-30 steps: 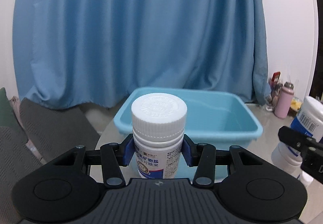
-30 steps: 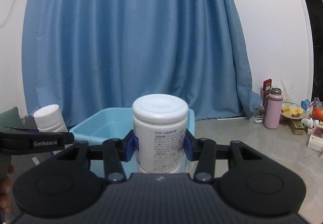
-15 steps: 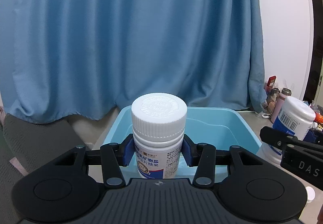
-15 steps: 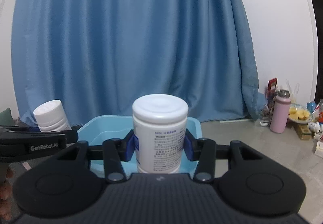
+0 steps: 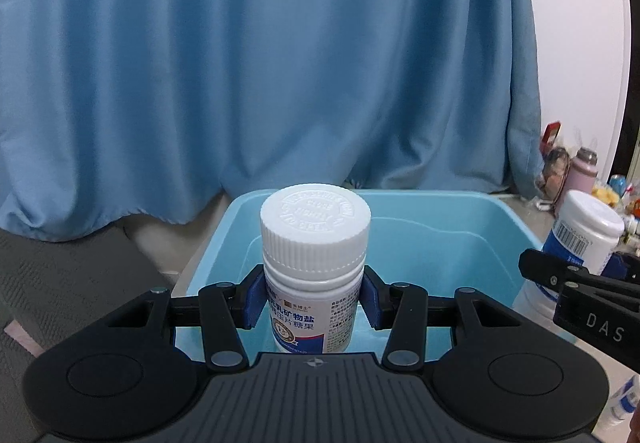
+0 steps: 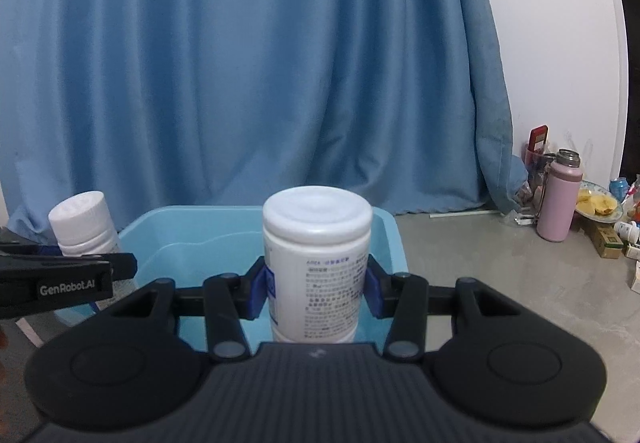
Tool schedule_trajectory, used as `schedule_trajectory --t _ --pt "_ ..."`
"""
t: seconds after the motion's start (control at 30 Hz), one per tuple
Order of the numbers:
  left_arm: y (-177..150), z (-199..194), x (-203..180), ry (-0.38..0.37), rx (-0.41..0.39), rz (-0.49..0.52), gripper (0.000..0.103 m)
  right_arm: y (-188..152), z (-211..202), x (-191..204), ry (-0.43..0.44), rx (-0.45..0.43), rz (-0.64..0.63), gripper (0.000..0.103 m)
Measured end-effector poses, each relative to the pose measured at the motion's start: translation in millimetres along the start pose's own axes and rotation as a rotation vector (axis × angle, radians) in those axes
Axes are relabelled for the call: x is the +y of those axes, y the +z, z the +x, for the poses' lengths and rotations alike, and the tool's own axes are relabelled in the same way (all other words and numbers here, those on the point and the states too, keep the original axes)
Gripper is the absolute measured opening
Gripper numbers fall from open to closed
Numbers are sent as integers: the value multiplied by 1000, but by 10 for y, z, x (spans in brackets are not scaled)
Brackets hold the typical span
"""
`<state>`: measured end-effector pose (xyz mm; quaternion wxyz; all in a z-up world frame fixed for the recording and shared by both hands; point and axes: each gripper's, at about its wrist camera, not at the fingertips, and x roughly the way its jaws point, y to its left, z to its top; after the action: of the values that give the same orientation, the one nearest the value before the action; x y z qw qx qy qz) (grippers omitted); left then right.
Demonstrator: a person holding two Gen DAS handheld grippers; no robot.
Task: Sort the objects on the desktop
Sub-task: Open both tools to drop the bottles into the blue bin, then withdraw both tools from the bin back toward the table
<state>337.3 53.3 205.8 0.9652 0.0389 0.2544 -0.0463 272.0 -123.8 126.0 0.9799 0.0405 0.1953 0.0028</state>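
My left gripper (image 5: 315, 301) is shut on a white ribbed-cap pill bottle (image 5: 315, 243) with a blue and red label, held upright over the near edge of a light blue plastic basin (image 5: 440, 243). My right gripper (image 6: 317, 289) is shut on a larger white smooth-cap bottle (image 6: 317, 255), held upright over the same basin (image 6: 192, 239). The right gripper's bottle also shows at the right of the left wrist view (image 5: 584, 239). The left gripper's bottle shows at the left of the right wrist view (image 6: 82, 221). The basin looks empty inside.
A blue curtain (image 6: 260, 63) hangs behind the basin. A pink thermos (image 6: 558, 199), a plate of food (image 6: 598, 201) and small boxes sit on the floor at the far right by a white wall. A grey mat (image 5: 60, 275) lies at the left.
Both grippers have moved forward with their bottles, so the basin now lies closer and directly under and beyond both bottles. Both grips are unchanged.
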Motion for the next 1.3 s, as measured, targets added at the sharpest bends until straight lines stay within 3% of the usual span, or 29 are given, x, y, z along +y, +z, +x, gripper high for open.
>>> schedule_trajectory --t 0.23,0.4,0.43,0.47,0.5,0.53,0.63,1.0,1.3 --pt "21 161 55 2 -3 11 48 18 252 131 5 9 -37 48" --pt "8 247 84 14 27 11 49 8 394 211 48 69 6 48" --pt "3 256 94 19 36 10 54 -2 419 225 50 84 14 54" --pt "0 259 107 25 45 7 60 -7 425 241 31 86 9 73" --pt "0 256 129 37 53 -3 77 -12 425 256 11 85 5 82" --pt "3 248 159 55 62 -16 89 -17 388 256 -10 65 11 86" --pt "-5 163 261 39 30 -61 97 2 260 181 20 10 46 86" --pt "-76 -241 174 40 -55 -45 98 -53 -267 60 29 -45 41 87" --pt "-248 -771 92 49 -75 -56 99 -231 -632 -122 37 -52 67 87"
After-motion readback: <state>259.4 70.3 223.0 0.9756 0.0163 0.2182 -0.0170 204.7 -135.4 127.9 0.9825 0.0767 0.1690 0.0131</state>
